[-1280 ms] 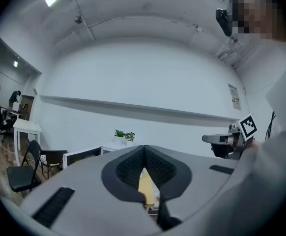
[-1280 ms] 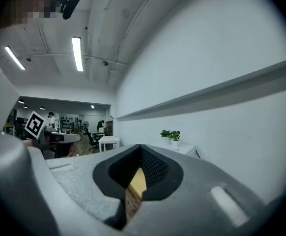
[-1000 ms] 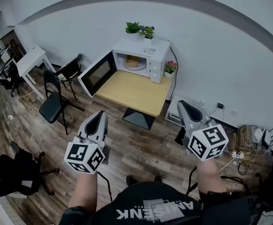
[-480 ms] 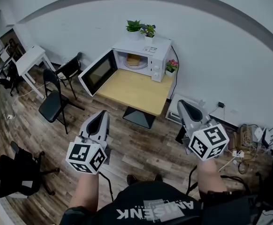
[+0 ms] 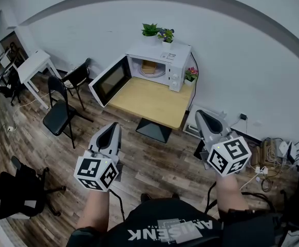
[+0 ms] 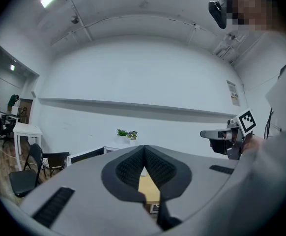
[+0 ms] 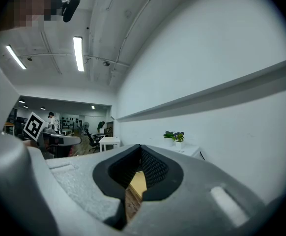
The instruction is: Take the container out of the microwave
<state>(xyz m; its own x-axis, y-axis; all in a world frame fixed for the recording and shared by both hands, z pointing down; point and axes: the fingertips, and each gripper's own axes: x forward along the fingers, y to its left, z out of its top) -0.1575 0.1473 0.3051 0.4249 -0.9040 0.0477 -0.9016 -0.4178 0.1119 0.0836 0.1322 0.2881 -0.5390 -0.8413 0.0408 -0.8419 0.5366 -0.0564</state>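
The white microwave (image 5: 162,60) stands at the far end of a wooden table (image 5: 152,101), its door (image 5: 108,80) swung open to the left. A small tan container (image 5: 148,67) sits inside on the turntable. Both grippers are held level, well short of the table, over the wood floor. My left gripper (image 5: 112,126) (image 6: 144,149) is shut with nothing in it. My right gripper (image 5: 200,113) (image 7: 140,148) also looks shut and empty, its tips meeting. Between the pads in each gripper view a strip of the table shows.
Two potted plants (image 5: 157,32) stand on the microwave, and a pink-flowered pot (image 5: 191,74) sits at its right. Black folding chairs (image 5: 61,112) and a white desk (image 5: 34,66) are to the left. Cables and boxes (image 5: 273,153) lie on the floor at the right, an office chair (image 5: 16,189) at the lower left.
In the head view the microwave and table have slid slightly right and down. Both grippers stay shut and keep nearly the same place in the picture.
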